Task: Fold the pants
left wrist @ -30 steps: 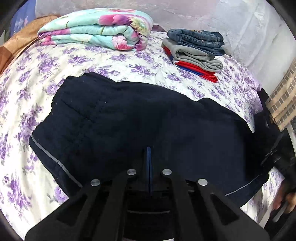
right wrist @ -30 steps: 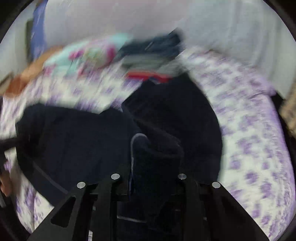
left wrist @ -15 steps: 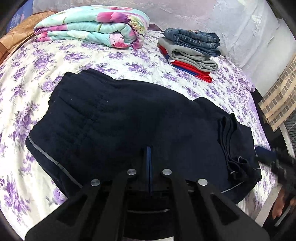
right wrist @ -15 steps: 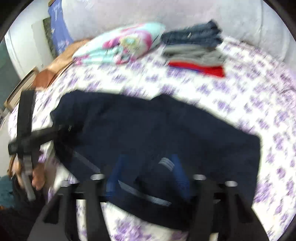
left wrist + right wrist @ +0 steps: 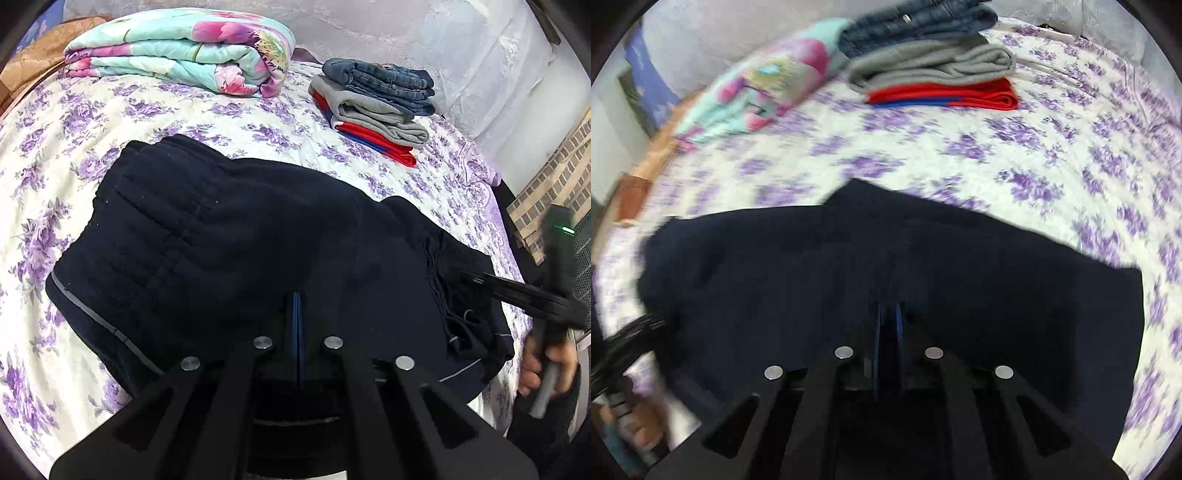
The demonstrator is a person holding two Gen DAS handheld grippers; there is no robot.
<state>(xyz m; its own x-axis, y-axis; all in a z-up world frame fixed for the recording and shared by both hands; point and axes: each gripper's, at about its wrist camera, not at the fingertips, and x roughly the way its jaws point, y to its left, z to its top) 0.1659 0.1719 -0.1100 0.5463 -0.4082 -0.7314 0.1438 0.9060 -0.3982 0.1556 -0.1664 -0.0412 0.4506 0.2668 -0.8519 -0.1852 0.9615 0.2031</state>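
Left wrist view: left tongs [image 5: 297, 325] low over the near edge of the pants [image 5: 236, 251], blue pads pressed together with no visible gap; whether cloth is pinched between them cannot be told, since dark fabric runs right up to the tips. Pants spread across the bed [image 5: 44, 155], dark navy, waistband ribbing at left, grey piping along the near hem, leg ends doubled back and bunched at right. Right tongs [image 5: 517, 291] reaching in from the right over that bunched end, a hand [image 5: 543, 369] on the handle below. At the far side, a blanket [image 5: 184, 48] folded, and a clothes stack [image 5: 376, 99] well apart from the pants.

Right wrist view: much motion blur. Right tongs [image 5: 888, 332] over the pants [image 5: 886, 266], pads nearly together with a thin dark sliver between; grip on cloth not clear. Pants filling the lower half, lying flat, far edge straight against the floral bed [image 5: 1034, 155]. Clothes stack [image 5: 931, 55] beyond.

Handling, as a judgement: thick fleece-like cloth, soft and limp, fairly heavy for its kind, not slippery, nothing fragile. Prone to sagging and sliding out of square if lifted from one point only. Best taken at two matching corners, waistband edge and the doubled end, pinching every layer together.
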